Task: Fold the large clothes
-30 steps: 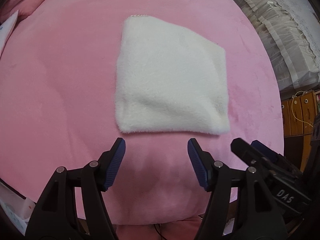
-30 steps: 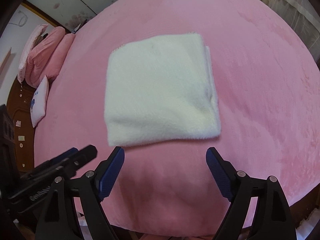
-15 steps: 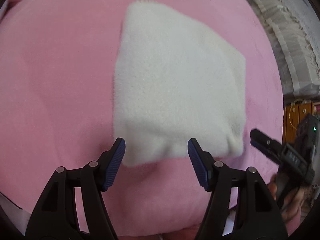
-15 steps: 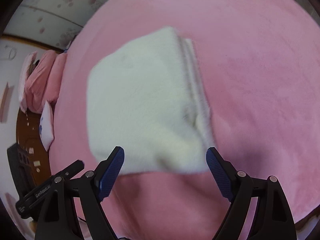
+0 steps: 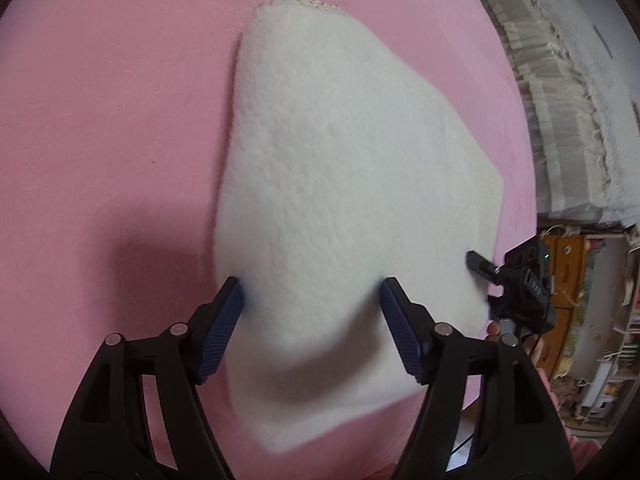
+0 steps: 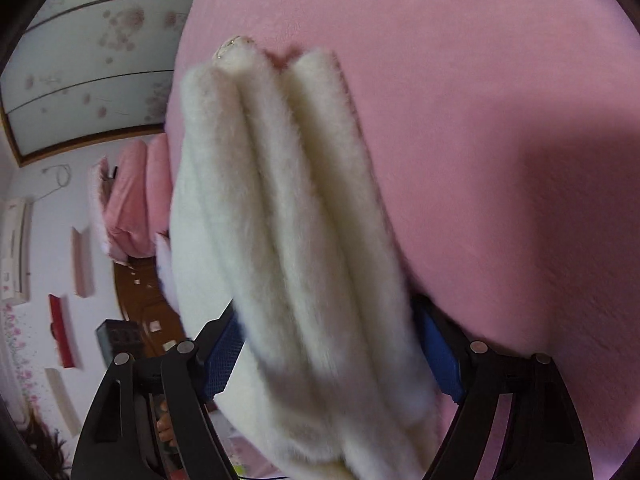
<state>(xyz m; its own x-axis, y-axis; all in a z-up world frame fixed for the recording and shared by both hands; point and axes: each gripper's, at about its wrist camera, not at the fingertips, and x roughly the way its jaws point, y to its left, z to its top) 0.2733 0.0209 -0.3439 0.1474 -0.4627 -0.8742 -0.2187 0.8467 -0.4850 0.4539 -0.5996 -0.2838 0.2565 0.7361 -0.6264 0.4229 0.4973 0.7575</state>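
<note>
A folded white fluffy garment lies on the pink bed. My left gripper points down over its near edge; its jaws are opening and the blue pads straddle the plush without pinching it. My right gripper has come in at the garment's right side. The stacked folded layers fill the gap between its blue pads, and its jaws are closing. I cannot see a firm pinch. In the left wrist view the right gripper shows with one black finger lying on top of the garment's right edge.
The pink bed cover stretches far beyond the garment. Pale pleated curtains and a wooden cabinet stand past the bed's right edge. Pink pillows lie at the head end. Fingers of a hand hold the right tool.
Both grippers dropped and moved forward onto the garment. The right one rolled and now has the layered edge between its jaws. The left one's jaws spread slightly over the near edge.
</note>
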